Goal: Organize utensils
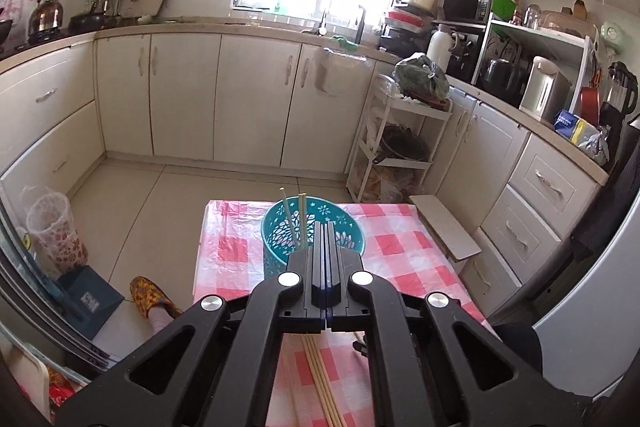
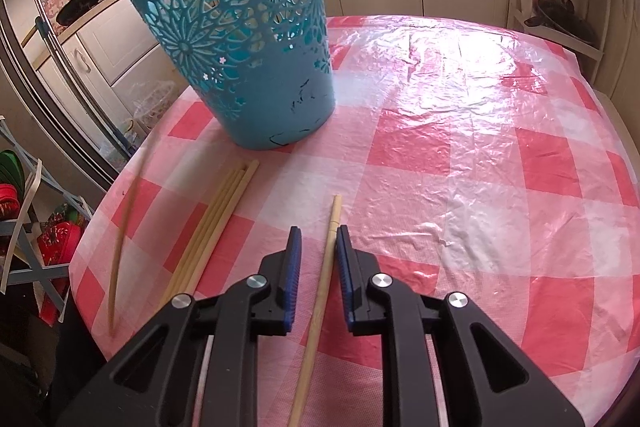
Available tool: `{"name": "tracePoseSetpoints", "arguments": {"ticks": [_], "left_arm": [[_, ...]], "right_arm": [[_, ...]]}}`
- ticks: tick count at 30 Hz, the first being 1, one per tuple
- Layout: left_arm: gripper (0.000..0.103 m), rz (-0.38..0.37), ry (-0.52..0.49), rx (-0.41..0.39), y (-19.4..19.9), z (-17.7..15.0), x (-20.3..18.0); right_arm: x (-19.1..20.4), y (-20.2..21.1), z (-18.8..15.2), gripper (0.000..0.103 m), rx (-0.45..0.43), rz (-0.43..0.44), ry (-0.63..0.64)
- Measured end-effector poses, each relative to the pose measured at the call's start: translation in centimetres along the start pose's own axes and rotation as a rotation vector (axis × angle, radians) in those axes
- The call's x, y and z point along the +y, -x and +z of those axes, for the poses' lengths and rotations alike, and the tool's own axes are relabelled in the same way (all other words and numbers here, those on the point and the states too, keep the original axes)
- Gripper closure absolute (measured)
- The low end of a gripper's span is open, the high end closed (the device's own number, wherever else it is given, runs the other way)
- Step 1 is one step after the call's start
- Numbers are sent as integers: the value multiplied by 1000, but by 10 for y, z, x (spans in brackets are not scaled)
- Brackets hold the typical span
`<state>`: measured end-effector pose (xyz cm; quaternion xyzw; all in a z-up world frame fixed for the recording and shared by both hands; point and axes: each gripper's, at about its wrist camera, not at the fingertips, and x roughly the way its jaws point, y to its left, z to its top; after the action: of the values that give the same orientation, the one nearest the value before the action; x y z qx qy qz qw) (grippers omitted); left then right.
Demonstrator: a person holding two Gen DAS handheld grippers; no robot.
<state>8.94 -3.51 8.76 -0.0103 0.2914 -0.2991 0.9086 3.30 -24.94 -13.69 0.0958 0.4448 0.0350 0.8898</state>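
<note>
1. Taking the teal basket (image 2: 256, 39) as the landmark, left to right in the right wrist view: one lone chopstick (image 2: 122, 227) lies well left of the basket's base, near the table edge; it appears blurred, so its exact lie cannot be confirmed.
2. A bundle of chopsticks (image 2: 212, 223) lies side by side just in front of the basket's base, tips near it but apart from it.
3. A single chopstick (image 2: 326, 255) lies in front and to the right of the basket's base, running between the fingers of the right gripper (image 2: 318, 231). The jaws stand apart, one on each side of the stick, with no contact visible.
4. Judgement: the step in hand is closing on this stick. Close squarely across its width, keep the pads low to the cloth, and grip near mid-length so it does not swing when raised toward the basket rim.
5. The left gripper (image 1: 325, 227) hovers above the table on the near side of the basket (image 1: 276, 255), jaws together with nothing between them. Two chopsticks (image 1: 296, 223) already stand inside the basket, leaning on its wall.
6. Materials: the basket is rigid plastic, tapered, pierced with flower cut-outs; thin tips could catch in them. The chopsticks are pale, slender, smooth, apparently wood or bamboo, and likely to roll.
7. The tablecloth (image 2: 480, 147) is glossy, wrinkled plastic film in pink check, judged slippery; the gripper pads are ribbed blue.
</note>
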Motion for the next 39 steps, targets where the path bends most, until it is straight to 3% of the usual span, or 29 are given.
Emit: {"name": "tracePoseSetpoints", "arguments": {"ticks": [4,8,12,13,19,24,26,27,32,36,39], "left_arm": [[102,52,0,192,-46,-35,15],[93,202,-12,414,-119,-100,41],[67,295,-14,479,-153,-133,61],[64,326,-32,485,-158,-138,64],[62,366,-34,531,-180,-150,80],[64,367,-61,524,-192,-149,78],[82,324,-49,521,-196,-147,78],[98,311,-46,522,-197,-146,76],[98,252,13,521,-187,-144,77],[98,108,156,405,-135,-108,79],[98,-23,203,202,-85,-50,70]], "right_arm": [[-3,0,0,85,0,12,-11],[-4,1,0,85,-1,17,-17],[-7,1,0,85,-1,27,-26],[-7,1,0,85,-1,29,-28],[-12,2,1,84,-1,44,-40],[-15,3,1,84,-1,56,-49],[-16,4,1,83,-1,58,-52],[-17,4,1,83,0,59,-52],[-17,3,1,83,-1,59,-54],[-16,3,1,83,-1,58,-53],[-17,3,1,83,-1,59,-54]]}}
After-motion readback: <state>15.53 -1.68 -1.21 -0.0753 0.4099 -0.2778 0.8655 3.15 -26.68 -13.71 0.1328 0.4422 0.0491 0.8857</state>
